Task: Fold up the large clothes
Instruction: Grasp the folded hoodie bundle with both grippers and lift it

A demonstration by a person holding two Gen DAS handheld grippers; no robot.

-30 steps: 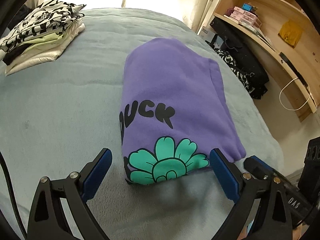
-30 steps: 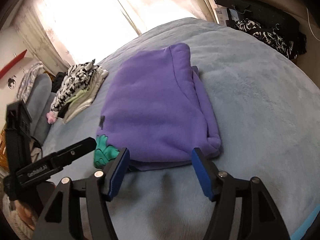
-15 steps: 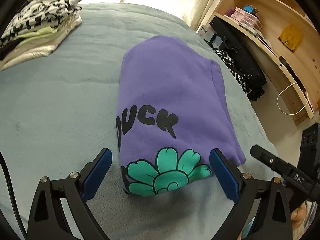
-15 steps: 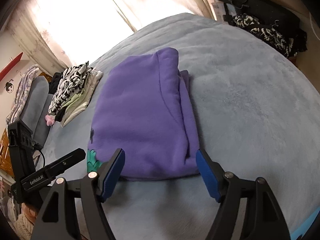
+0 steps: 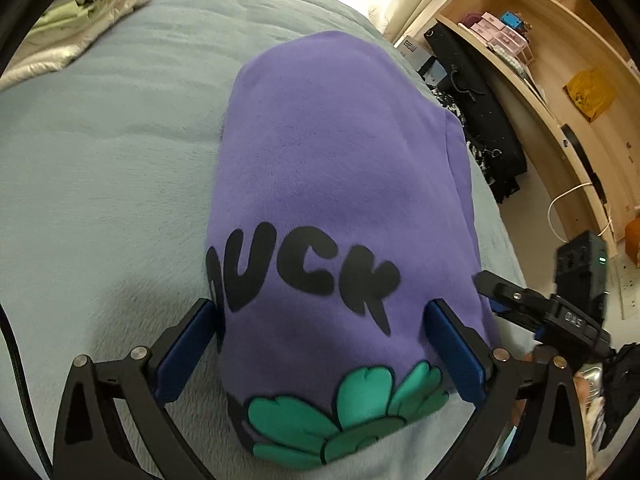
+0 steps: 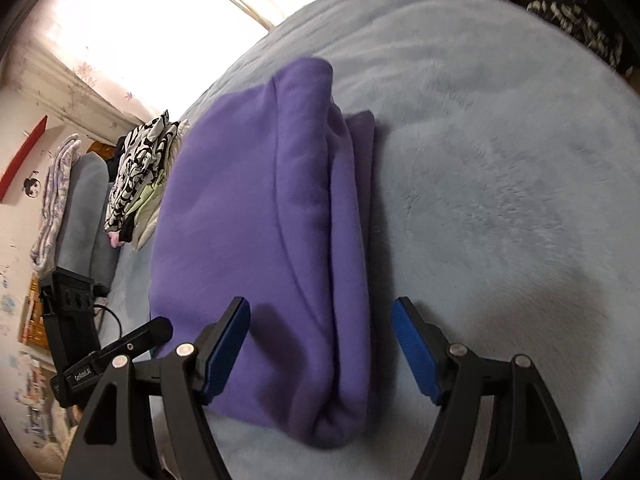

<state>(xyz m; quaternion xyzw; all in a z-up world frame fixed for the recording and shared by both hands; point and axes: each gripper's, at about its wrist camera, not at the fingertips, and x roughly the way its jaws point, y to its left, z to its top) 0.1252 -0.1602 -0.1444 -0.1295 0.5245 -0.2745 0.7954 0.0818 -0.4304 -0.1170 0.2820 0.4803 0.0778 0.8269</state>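
A folded purple sweatshirt [image 5: 340, 160] with black letters and a green flower print lies on the pale blue bed [image 5: 100, 160]. My left gripper [image 5: 320, 312] straddles its near printed end; the jaws are opening, and the cloth lies between them with the pads not pressing. The left pad [image 5: 192, 340] stands at the garment's left edge. In the right wrist view my right gripper [image 6: 320, 308] is open over the sweatshirt's [image 6: 240, 200] thick folded right edge, with the cloth between its fingers. Each gripper shows at the side of the other's view.
A stack of folded clothes [image 5: 88, 8] with a black-and-white top [image 6: 140, 172] sits at the bed's far left. Right of the bed are a black bag [image 5: 480, 112] and wooden shelves [image 5: 560, 80]. Bare blanket [image 6: 500, 160] stretches right of the sweatshirt.
Both grippers have moved forward and down. The sweatshirt's near end, earlier just ahead of the fingertips, now lies between both pairs of jaws. The right jaws have widened a little.
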